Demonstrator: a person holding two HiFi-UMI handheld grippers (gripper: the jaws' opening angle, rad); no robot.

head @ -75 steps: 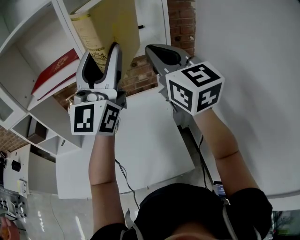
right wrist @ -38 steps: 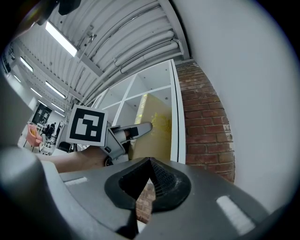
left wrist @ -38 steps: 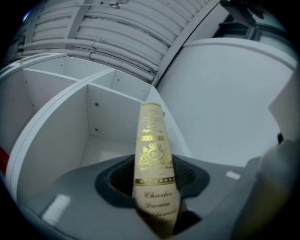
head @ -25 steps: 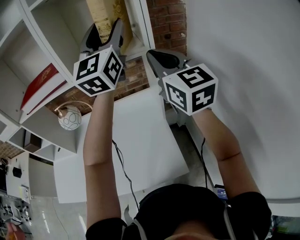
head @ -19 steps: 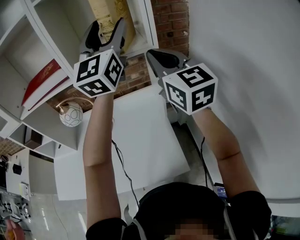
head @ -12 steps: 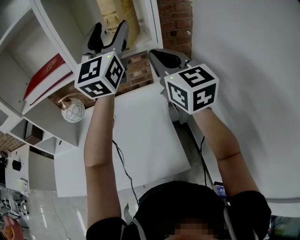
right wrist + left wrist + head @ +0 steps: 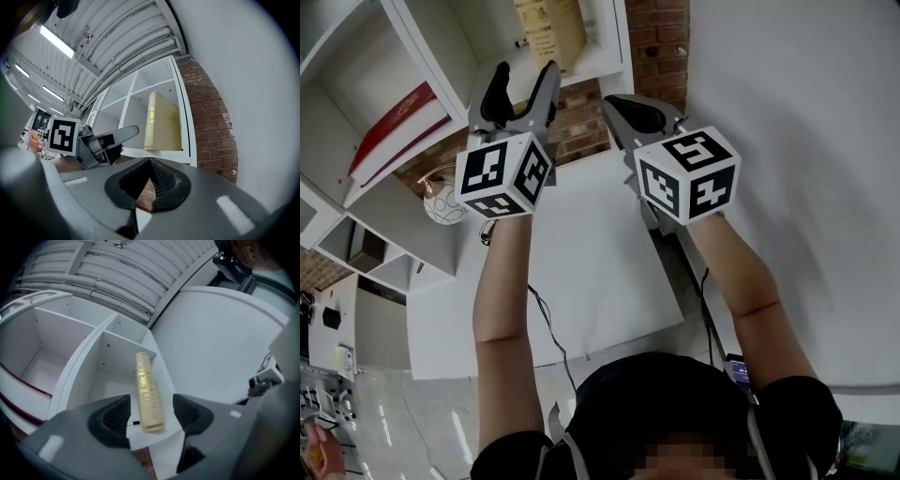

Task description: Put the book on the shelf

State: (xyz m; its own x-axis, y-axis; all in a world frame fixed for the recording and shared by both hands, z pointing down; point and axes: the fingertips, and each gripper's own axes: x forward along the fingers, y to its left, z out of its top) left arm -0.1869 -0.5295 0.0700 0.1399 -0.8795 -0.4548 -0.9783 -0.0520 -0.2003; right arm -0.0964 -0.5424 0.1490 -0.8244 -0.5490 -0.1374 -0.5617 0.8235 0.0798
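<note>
The tan book [image 7: 548,28] stood upright in the white shelf's [image 7: 617,42] end compartment. The left gripper [image 7: 523,80] had drawn back below it, its jaws just narrowing slightly yet wide and empty. The right gripper [image 7: 616,101] stayed closed on nothing.

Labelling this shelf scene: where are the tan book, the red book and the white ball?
tan book [image 7: 149,392]: left gripper view, middle of its spine.
red book [image 7: 394,122]: head view, its red cover.
white ball [image 7: 439,204]: head view, its centre.
</note>
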